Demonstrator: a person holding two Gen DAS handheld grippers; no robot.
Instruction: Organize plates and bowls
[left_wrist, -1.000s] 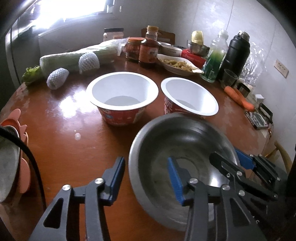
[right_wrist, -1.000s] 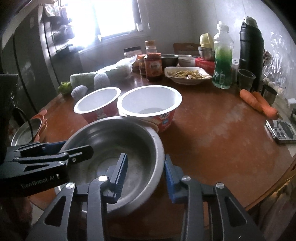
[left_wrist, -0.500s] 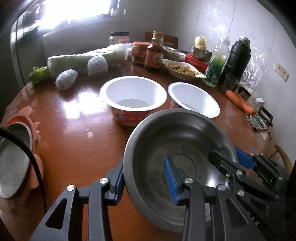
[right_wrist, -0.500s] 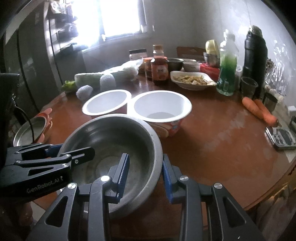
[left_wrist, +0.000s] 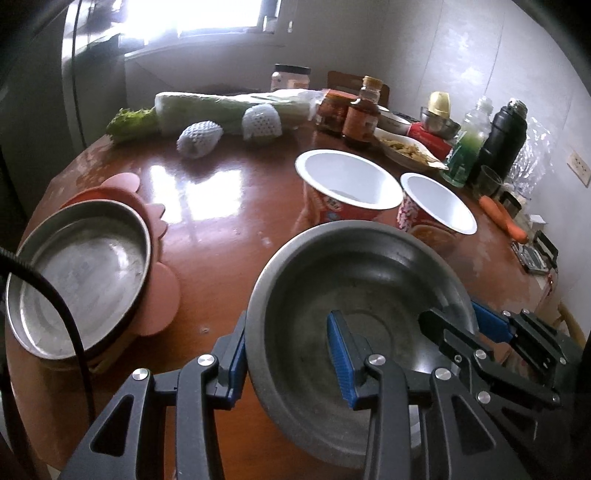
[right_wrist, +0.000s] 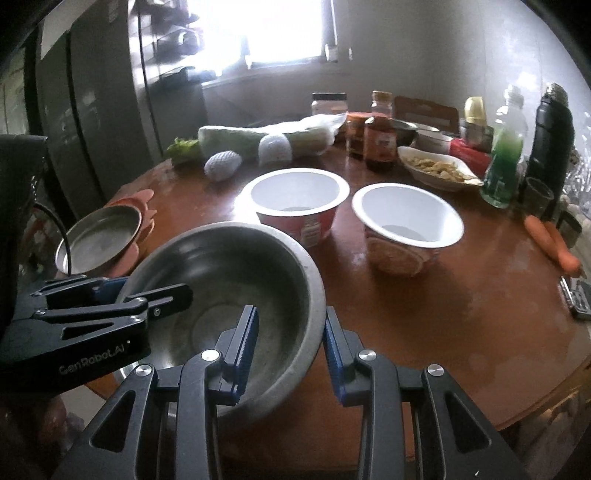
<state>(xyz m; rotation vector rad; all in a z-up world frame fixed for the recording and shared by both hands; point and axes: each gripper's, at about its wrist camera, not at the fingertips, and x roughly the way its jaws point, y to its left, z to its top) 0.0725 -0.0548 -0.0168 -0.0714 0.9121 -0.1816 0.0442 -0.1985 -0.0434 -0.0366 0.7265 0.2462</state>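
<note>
Steel round bowl — dull, scuffed — rim pinched by left gripper, right gripper, glossy wood table

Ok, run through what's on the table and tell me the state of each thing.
Steel bowl: empty, gripped at two sides of its rim.
Left gripper: shut on the rim.
Right gripper: shut on the rim.
Two noodle cups: upright, empty.
Steel plate: empty, on pink mat.
</note>
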